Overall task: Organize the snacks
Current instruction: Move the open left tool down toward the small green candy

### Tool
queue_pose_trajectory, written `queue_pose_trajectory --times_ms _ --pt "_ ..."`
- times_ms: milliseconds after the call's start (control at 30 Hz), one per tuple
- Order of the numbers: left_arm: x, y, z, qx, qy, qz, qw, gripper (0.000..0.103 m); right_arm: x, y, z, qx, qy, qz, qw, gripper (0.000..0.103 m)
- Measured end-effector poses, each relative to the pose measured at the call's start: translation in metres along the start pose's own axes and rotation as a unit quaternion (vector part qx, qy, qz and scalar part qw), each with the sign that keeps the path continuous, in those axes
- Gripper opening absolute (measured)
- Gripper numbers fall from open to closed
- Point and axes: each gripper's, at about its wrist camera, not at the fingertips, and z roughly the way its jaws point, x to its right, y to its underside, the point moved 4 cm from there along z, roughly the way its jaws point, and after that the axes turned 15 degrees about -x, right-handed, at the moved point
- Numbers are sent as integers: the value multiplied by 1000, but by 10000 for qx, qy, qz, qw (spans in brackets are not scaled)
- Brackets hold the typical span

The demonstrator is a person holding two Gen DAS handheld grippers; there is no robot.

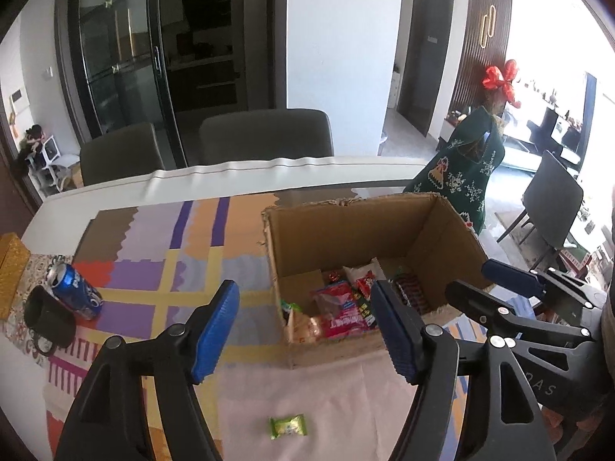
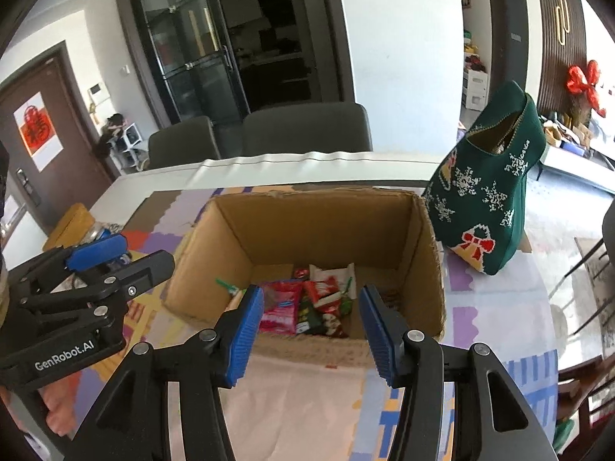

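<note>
An open cardboard box stands on the patterned tablecloth and holds several snack packets, mostly red and pink. One small green wrapped candy lies loose on the cloth in front of the box. My left gripper is open and empty, hovering above the cloth before the box, with the candy below it. My right gripper is open and empty, just before the box's near wall. Each gripper shows in the other's view: the right one, the left one.
A blue Pepsi can lies beside a dark mug at the left. A gold box is at the far left edge. A green knitted Christmas stocking bag stands right of the box. Two dark chairs stand behind the table.
</note>
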Motion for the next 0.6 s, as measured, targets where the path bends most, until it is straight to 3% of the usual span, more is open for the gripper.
queue_pose_trajectory --times_ms 233,600 --pt "-11 28 -6 -16 -188 225 9996 73 -24 22 -13 99 110 -225 9996 53" --pt "-25 75 10 -329 -117 250 9991 73 -46 60 11 -285 -7 -321 9991 53"
